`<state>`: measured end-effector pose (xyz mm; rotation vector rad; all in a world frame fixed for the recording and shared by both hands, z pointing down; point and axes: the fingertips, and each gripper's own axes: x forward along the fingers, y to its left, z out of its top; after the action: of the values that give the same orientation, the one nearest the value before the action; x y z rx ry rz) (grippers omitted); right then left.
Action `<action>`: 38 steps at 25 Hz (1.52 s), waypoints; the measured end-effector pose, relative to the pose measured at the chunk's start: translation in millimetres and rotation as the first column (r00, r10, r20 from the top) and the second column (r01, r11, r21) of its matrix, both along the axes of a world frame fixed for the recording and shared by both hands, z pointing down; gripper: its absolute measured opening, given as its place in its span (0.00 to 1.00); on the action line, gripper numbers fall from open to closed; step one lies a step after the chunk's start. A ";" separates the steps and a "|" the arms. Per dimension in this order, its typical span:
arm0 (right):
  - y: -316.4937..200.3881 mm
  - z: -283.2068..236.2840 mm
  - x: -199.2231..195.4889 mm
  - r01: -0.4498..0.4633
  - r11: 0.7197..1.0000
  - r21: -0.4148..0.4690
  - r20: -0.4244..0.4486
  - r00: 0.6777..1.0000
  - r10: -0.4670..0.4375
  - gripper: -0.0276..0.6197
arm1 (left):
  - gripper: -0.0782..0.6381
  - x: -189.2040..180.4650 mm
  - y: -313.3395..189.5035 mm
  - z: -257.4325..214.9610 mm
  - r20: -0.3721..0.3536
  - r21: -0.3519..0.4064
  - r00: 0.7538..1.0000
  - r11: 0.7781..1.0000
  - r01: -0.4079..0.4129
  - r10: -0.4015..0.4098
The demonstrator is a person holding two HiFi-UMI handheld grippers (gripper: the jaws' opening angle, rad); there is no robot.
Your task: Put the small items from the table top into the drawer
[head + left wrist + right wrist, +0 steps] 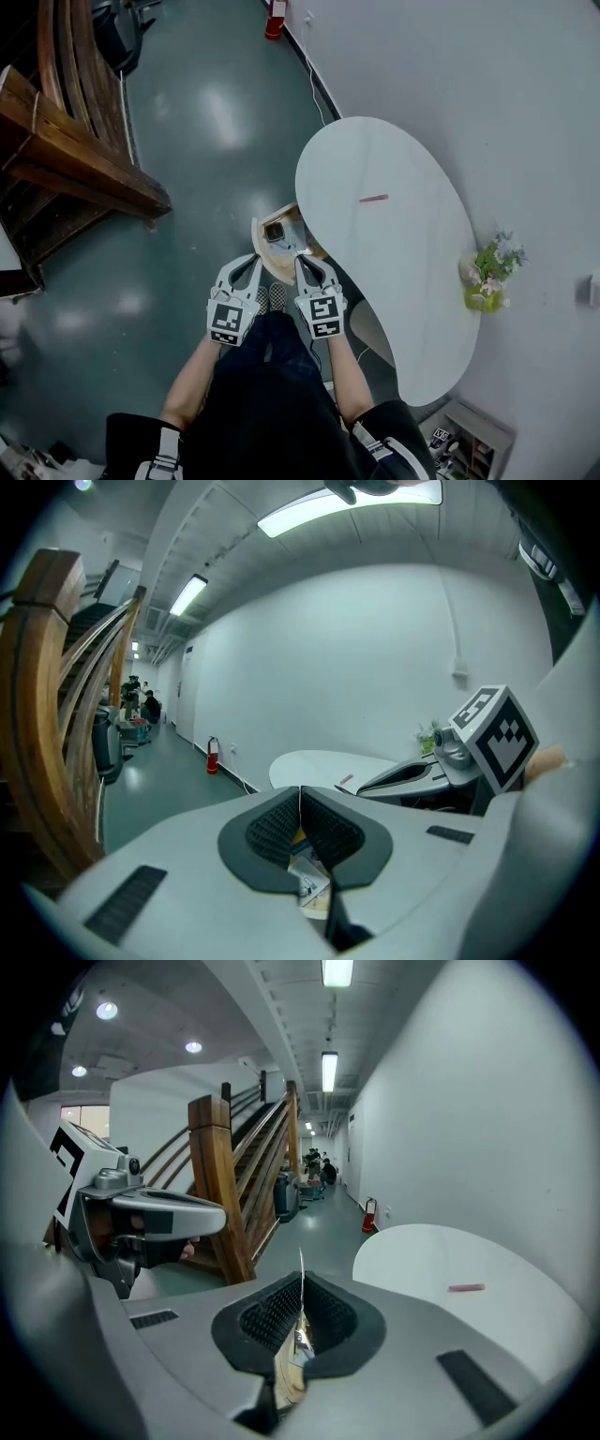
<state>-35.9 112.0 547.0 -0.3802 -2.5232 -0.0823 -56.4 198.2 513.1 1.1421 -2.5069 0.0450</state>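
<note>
Open drawer [262,251] contains small items [278,232]. Right gripper [301,1290] clamps 1 thin foil packet [301,1264]; left gripper [300,801] closed, empty.

Wooden staircase [75,141], flower pot [487,278], fire extinguisher [275,19]

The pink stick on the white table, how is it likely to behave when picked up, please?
The pink stick looks thin and small, so probably light. Lying flat on the smooth white table, it may slide if nudged and be awkward to pinch. Its stiffness cannot be judged.
</note>
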 end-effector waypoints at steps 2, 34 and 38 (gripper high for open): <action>0.1 17.3 -7.9 0.013 1.000 0.007 -0.020 1.000 -0.013 0.09 | 0.14 -7.5 4.0 16.2 -0.020 -0.004 1.000 1.000 0.017 -0.017; 19.0 266.0 -83.5 0.181 0.984 0.008 -0.341 0.925 -0.167 0.09 | 0.14 -33.2 17.4 157.0 -0.184 -0.059 0.974 0.990 0.124 -0.133; 19.5 291.8 -92.6 0.193 0.981 0.017 -0.389 0.905 -0.171 0.09 | 0.14 -37.2 21.4 155.6 -0.178 -0.060 0.973 0.988 0.141 -0.149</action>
<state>-128.5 131.5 838.8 -0.5523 -2.0866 -0.1351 -93.6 219.7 668.7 0.8985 -2.4050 -0.0387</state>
